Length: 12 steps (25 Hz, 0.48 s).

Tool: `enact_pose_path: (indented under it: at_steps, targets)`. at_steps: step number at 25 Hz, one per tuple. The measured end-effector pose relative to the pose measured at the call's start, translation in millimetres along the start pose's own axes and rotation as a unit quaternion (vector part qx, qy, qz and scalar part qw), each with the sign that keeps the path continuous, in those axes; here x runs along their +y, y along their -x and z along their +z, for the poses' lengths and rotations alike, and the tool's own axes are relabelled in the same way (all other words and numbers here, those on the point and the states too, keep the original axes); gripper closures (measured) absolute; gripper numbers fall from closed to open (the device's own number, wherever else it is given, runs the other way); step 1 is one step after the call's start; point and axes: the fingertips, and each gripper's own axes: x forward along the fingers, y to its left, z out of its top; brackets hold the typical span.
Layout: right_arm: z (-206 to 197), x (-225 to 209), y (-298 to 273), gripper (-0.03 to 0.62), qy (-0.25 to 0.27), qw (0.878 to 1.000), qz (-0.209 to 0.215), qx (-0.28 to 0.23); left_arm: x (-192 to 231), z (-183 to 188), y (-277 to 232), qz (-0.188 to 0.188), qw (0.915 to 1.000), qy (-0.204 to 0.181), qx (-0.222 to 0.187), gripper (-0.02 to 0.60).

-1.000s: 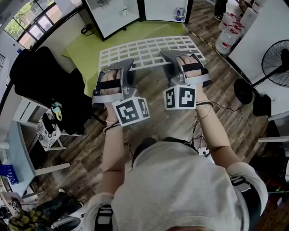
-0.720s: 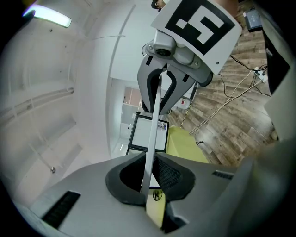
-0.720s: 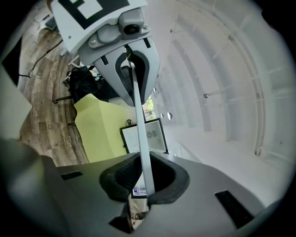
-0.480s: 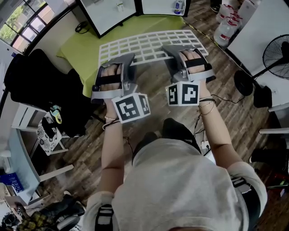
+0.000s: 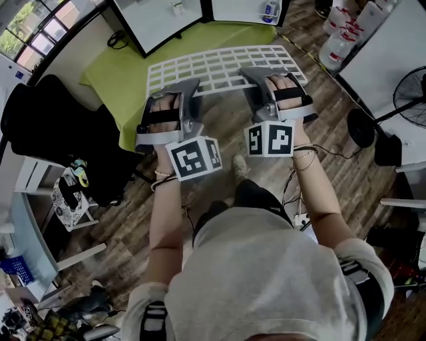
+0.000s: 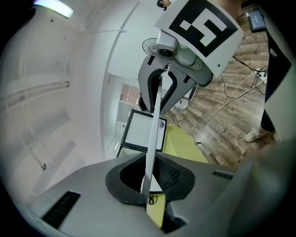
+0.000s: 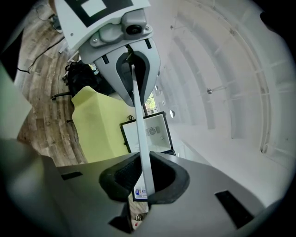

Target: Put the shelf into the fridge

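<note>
The white grid shelf hangs level over the green mat, held by its near edge. My left gripper is shut on that edge at the left and my right gripper at the right. In the left gripper view the shelf is an edge-on white strip running from my left gripper to the other gripper. The right gripper view shows the same strip of shelf pinched in my right gripper. The open fridge stands ahead, beyond the mat, and shows too as fridge and fridge.
A green mat lies on the wooden floor before the fridge. A black chair stands at the left, a fan at the right, and water bottles at the upper right. Cables trail by the person's shoe.
Both grippers keep their hold on the shelf. The person has stepped forward a little, and a shoe now shows on the floor below the grippers.
</note>
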Motion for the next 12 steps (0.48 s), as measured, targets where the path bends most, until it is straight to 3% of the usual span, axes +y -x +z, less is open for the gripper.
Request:
enact_pose_path:
  at_steps: [12]
  targets:
    - [-43.2, -35.6, -127.5, 0.534, 0.0, 0.999, 0.005, -0.05, 39.9, -22.6, -124.2, 0.019, 0.9986, 0.005, 0.05, 0.528]
